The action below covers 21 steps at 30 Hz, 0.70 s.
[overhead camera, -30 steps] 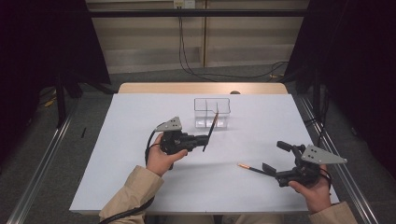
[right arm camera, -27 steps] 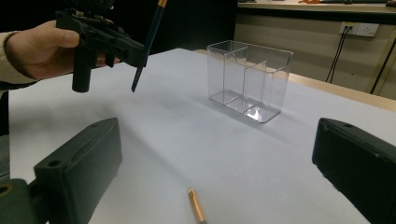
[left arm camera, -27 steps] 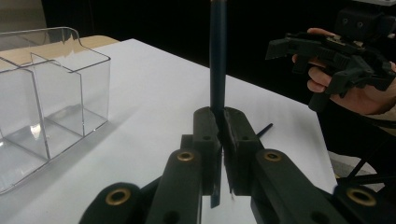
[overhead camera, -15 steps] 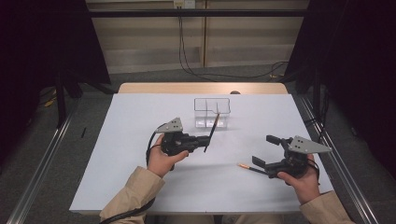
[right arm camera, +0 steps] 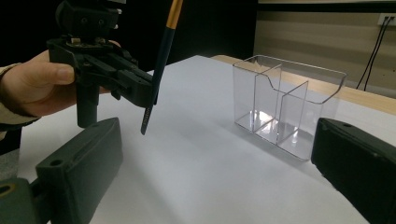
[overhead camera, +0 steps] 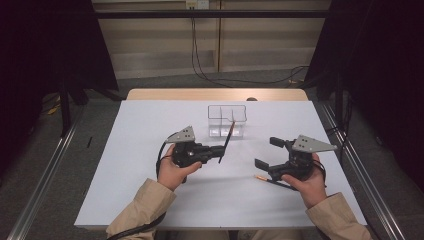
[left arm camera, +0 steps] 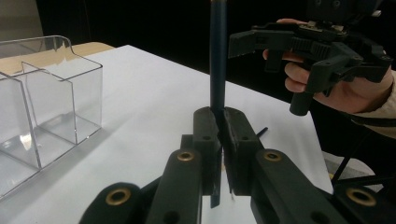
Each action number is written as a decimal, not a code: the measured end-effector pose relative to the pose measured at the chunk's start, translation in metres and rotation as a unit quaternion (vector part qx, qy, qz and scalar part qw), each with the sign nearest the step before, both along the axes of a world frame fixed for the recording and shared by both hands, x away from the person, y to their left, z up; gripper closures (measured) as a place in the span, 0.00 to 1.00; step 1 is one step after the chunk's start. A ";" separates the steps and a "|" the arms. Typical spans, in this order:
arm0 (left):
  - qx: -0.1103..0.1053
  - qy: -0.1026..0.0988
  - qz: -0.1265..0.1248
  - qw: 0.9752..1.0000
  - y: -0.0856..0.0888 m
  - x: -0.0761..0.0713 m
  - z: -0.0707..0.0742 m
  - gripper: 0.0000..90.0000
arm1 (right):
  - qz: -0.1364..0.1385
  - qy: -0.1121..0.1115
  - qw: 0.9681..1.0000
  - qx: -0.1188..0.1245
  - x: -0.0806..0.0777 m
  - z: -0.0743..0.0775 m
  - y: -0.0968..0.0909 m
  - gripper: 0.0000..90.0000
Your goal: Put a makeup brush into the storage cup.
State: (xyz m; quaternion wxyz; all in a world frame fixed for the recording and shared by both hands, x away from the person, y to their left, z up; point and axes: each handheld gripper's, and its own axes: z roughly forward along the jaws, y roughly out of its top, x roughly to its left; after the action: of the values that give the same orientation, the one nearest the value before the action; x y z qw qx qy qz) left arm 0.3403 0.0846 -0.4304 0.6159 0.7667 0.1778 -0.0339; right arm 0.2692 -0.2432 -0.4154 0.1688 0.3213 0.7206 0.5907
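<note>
Since a second ago the right gripper (overhead camera: 268, 154) has travelled from the table's right edge inward toward the middle, while the left gripper (overhead camera: 218, 149) has kept its place. That right gripper's jaws stand wide apart with nothing between them; in the right gripper view they sit at the two bottom corners, both cut off by the frame. Just below it on the white table (overhead camera: 140, 150) lies a second pencil (overhead camera: 261, 178), its orange end showing and the rest hidden under the gripper and hand. The left gripper's jaws are pressed together on a dark pencil (left arm camera: 217, 60), gripped low on its shaft; it stands nearly upright with a slight tilt, and its top runs out of the left gripper view. In the high view the pencil's upper end overlaps the front wall of the clear divided holder (overhead camera: 227, 120), so whether it touches the holder is hard to tell. Both compartments look empty.
</note>
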 end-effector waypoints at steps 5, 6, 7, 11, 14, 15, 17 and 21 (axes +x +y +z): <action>0.001 0.000 0.001 1.000 0.000 0.000 -0.001 0.94 | -0.004 0.012 1.000 0.005 0.007 0.000 0.007 0.02; 0.001 -0.001 -0.001 1.000 -0.001 0.000 -0.001 0.94 | -0.006 0.013 1.000 0.009 0.008 0.000 0.008 0.02; 0.001 -0.001 -0.001 1.000 -0.001 0.000 -0.001 0.94 | -0.007 0.015 1.000 0.014 0.009 0.001 0.010 0.02; 0.001 -0.002 -0.001 1.000 -0.002 -0.001 -0.001 0.94 | -0.010 0.020 0.999 0.026 0.015 0.002 0.013 0.03; 0.000 -0.003 -0.001 1.000 -0.003 -0.002 -0.001 0.94 | -0.011 0.021 0.999 0.029 0.019 0.005 0.017 0.05; 0.000 -0.003 -0.001 1.000 -0.003 -0.002 -0.001 0.94 | -0.011 0.021 0.999 0.030 0.020 0.005 0.018 0.06; 0.000 -0.004 -0.001 1.000 -0.003 -0.002 -0.001 0.94 | -0.007 0.023 0.999 0.033 0.022 0.006 0.021 0.09; 0.001 -0.007 -0.001 1.000 -0.004 -0.002 -0.002 0.94 | 0.000 0.027 0.999 0.039 0.025 0.004 0.026 0.13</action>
State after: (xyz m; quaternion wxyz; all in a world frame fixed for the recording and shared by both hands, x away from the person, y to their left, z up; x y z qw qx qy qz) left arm 0.3382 0.0808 -0.4325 0.6163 0.7678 0.1726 -0.0290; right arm 0.2942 -0.2174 -0.4111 0.1369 0.3431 0.7015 0.6095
